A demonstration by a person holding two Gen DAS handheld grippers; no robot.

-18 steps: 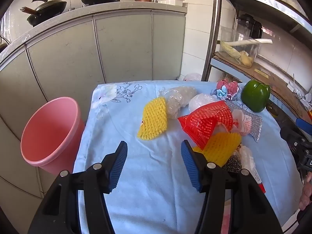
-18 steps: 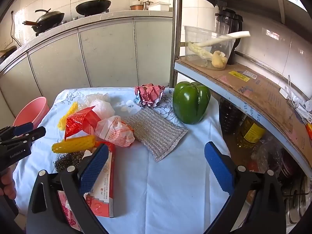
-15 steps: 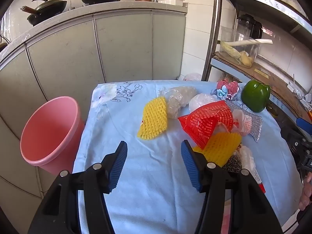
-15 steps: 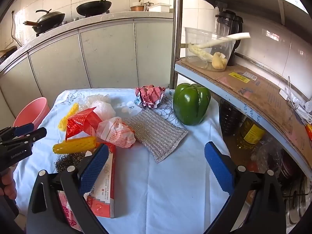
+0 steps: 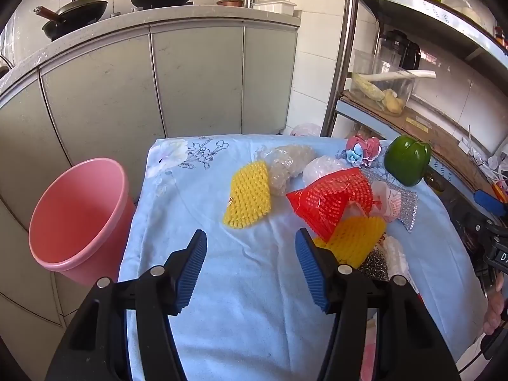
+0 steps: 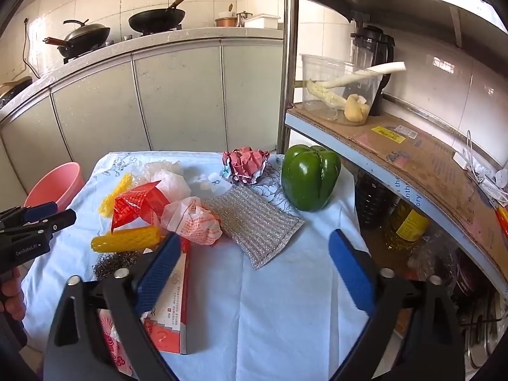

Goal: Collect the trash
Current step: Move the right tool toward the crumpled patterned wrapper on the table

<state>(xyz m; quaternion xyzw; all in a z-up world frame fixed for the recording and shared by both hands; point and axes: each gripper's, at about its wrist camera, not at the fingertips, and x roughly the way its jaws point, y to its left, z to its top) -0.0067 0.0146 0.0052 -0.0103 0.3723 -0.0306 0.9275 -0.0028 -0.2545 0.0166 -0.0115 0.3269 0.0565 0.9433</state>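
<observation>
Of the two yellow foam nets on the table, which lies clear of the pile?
The flat yellow foam net nearer the pink bucket; only bubble wrap touches it. The other net is tucked under the red wrapper.

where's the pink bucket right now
The pink bucket stands on the floor off the table's left edge, in front of the grey cabinets. In the right wrist view only its rim shows, past the far left corner.
</observation>
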